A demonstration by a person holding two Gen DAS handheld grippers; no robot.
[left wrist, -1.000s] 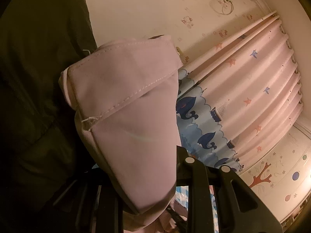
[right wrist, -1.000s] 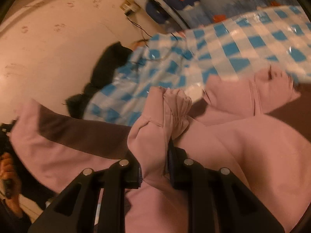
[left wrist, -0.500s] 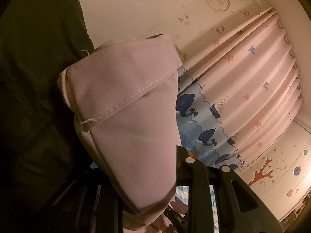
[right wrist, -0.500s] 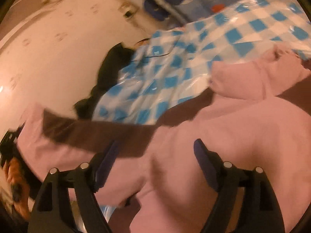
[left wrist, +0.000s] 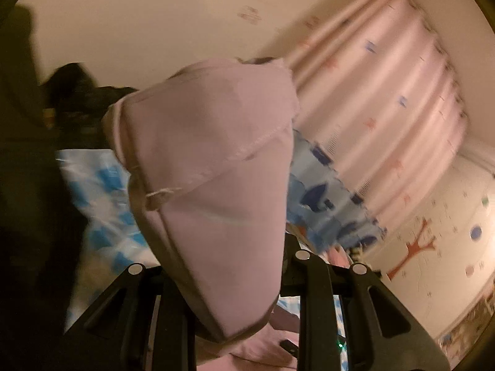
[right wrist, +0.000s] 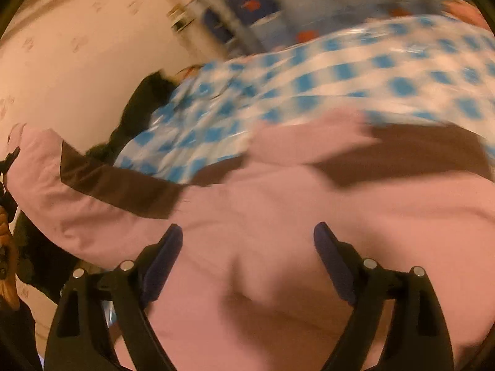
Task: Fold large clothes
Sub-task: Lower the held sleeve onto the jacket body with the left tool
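Note:
A large pink garment with dark brown panels (right wrist: 278, 204) lies spread over a blue-and-white checked sheet (right wrist: 355, 71). My left gripper (left wrist: 229, 281) is shut on a stitched pink corner of the garment (left wrist: 213, 167) and holds it up in the air. That lifted corner also shows at the far left of the right wrist view (right wrist: 34, 167). My right gripper (right wrist: 247, 256) is open and empty, low over the pink body of the garment, with its blue pads (right wrist: 164, 259) wide apart.
A pink curtain with stars and blue whales (left wrist: 386, 130) hangs on the right. A dark bundle (right wrist: 139, 108) lies at the sheet's far edge by the cream wall (right wrist: 77, 61). The person's dark clothing (left wrist: 27, 185) fills the left of the left wrist view.
My right gripper has let go of the bunched pink fabric, opened wide and moved over the garment's body. My left gripper has swung with its held corner, so the checked sheet now shows below it.

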